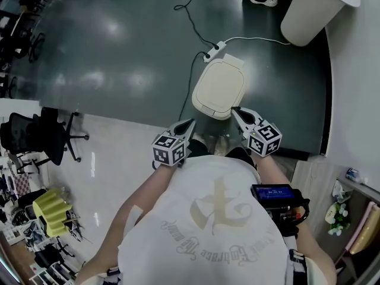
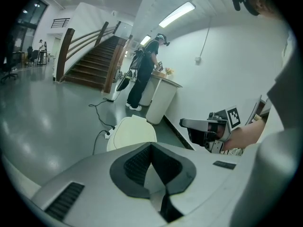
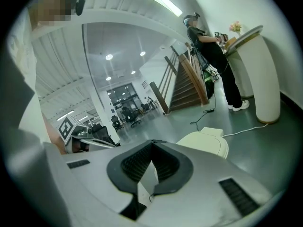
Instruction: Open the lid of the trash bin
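The trash bin [image 1: 219, 89] stands on the dark floor just ahead of me, and its cream lid lies flat and closed. It also shows low in the left gripper view as the trash bin [image 2: 132, 131] and in the right gripper view as the trash bin [image 3: 204, 142]. My left gripper [image 1: 191, 122] hovers just short of the bin's near left corner, shut and holding nothing. My right gripper [image 1: 233, 109] is by the near right corner, also shut and empty. In its own view the left gripper [image 2: 151, 145] has its jaws meeting at the tip; the right gripper [image 3: 152, 142] looks the same.
A power strip [image 1: 215, 51] with trailing cables lies just behind the bin. A tall white stand [image 1: 309, 10] rises at the back right beside the wall. An office chair [image 1: 41, 135] sits at the left. A person [image 2: 144, 72] stands by the stand, near a staircase [image 2: 92, 56].
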Available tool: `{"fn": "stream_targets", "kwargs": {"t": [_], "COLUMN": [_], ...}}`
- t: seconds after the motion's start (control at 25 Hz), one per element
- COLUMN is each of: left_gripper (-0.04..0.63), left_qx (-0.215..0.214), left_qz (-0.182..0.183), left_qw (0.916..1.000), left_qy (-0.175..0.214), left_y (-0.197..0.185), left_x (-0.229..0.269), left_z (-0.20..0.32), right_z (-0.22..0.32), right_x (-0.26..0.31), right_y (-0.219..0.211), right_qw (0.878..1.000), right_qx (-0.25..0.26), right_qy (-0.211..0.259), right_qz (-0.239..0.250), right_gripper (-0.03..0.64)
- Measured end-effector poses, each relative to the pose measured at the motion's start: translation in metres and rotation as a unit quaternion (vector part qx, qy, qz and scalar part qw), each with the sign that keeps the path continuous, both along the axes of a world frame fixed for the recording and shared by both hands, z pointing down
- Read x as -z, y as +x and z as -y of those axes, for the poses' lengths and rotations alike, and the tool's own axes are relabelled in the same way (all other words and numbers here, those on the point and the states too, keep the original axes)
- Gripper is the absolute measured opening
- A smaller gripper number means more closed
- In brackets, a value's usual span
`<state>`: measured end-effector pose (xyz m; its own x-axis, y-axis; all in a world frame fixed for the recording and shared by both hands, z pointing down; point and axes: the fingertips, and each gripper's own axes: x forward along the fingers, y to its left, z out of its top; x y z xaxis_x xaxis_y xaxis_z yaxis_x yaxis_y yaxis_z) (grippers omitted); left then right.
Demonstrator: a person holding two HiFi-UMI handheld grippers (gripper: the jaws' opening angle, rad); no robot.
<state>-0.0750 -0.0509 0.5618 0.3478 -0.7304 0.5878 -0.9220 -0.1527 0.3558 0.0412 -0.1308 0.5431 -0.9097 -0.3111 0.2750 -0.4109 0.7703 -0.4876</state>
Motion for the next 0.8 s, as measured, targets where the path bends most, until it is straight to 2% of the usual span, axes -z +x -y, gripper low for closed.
{"fn": "stream_targets", "kwargs": {"t": [0.2,0.48,0.8], "left_gripper": [0.009,0.009,0.009], "left_qx": [-0.011,-0.006,-0.036], "left_qz": [0.001,0.034,0.033], "left_qw": [0.9998,0.9971,0.9947], "left_qy": [-0.016,-0.069,-0.091], "left_y": [0.008,-0.001,0.001], "left_x": [-0.012,-0.051,-0.075], "left_z": [0.006,0.013,0.023], "right_z": [-0.003,0.002,0.001], "right_x": [-0.009,-0.027,-0.043], "right_y": [0.002,-0.001,-0.008], "right_qw": [1.0,1.0,0.999], "right_qx": [0.002,-0.002,-0.008], "right_qy": [-0.011,-0.022,-0.039], "right_qz": [-0.003,-0.015,-0.023], "right_gripper": [0.005,0.005,0.005]}}
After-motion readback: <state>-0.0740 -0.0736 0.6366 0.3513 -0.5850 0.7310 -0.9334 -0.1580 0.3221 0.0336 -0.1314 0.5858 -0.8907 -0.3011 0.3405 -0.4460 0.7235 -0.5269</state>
